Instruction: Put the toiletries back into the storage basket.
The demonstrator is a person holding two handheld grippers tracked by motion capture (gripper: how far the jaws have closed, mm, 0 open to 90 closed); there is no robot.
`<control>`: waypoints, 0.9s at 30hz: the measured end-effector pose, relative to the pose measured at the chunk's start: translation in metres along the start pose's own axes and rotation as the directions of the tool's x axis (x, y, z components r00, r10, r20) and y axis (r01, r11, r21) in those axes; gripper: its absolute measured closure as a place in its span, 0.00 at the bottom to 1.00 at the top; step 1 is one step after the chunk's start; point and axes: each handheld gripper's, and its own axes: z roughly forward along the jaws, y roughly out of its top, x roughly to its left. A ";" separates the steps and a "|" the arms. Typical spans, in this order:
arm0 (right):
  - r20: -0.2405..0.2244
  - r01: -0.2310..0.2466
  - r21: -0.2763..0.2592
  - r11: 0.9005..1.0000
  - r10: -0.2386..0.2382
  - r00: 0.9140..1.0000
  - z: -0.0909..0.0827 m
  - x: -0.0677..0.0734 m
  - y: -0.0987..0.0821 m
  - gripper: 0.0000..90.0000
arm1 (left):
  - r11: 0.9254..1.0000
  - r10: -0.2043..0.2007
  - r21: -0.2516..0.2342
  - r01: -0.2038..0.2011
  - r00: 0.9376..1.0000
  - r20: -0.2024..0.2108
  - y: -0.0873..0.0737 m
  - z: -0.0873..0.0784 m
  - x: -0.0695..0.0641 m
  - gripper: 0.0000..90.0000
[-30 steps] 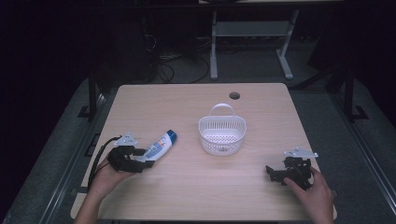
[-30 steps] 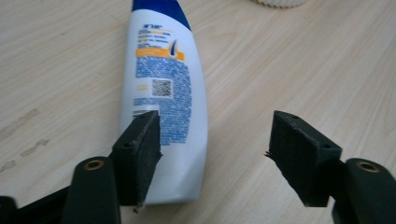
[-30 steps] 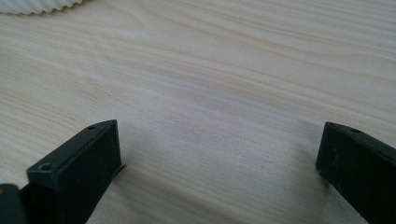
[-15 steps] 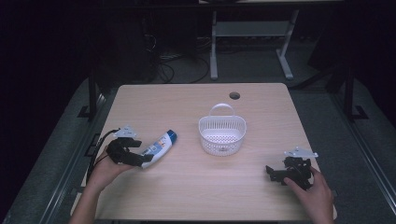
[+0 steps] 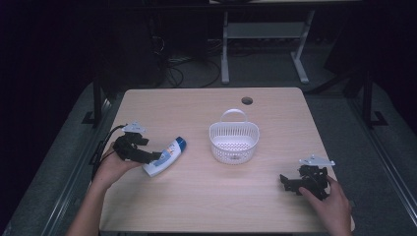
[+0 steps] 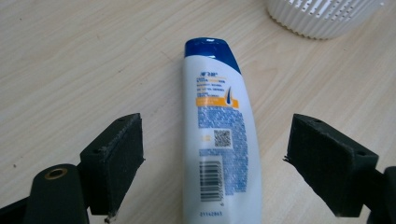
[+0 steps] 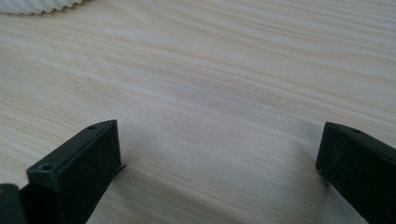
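In the left gripper view the left gripper point(image 6: 215, 154) has its jaws released and spread wide, one on each side of the shampoo bottle point(image 6: 223, 140), with bare wood showing between each pad and the bottle's sides. These jaws have just been opening, and the bottle lies between them without being pressed. This view reads the bottle closely: white body, blue cap point(image 6: 208, 49) pointing away from the gripper, an orange band, small print, a square code and a barcode at the near end. The ribbed wall of the white basket point(image 6: 322, 18) sits at the far right.

The high view places the same left gripper point(image 5: 147, 156) at the near left of the desk point(image 5: 196, 206), at the bottle's point(image 5: 167, 155) near-left end; the bottle lies flat, slanting with its cap toward the far right, well apart from the handled basket point(image 5: 234, 142) at mid-desk. Label detail is too small there.

The right gripper point(image 7: 219, 163) in its own view also has its jaws released, with bare wood grain between them. The high view shows that right gripper point(image 5: 290, 183) held low at the near right of the desk, well apart from the basket.
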 end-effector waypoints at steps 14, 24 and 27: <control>0.000 0.000 0.000 1.000 0.000 1.000 0.000 0.000 0.000 0.00 | 0.999 -0.004 0.042 0.005 1.000 -0.019 0.028 0.015 0.008 0.20; 0.000 -0.001 0.000 1.000 0.001 1.000 0.000 0.000 0.000 0.00 | 0.997 -0.013 0.074 0.014 1.000 -0.016 0.043 0.032 0.010 0.20; 0.000 -0.001 0.001 1.000 0.001 1.000 0.000 0.000 0.000 0.00 | 0.996 -0.011 0.086 0.012 1.000 -0.011 0.048 0.039 0.009 0.19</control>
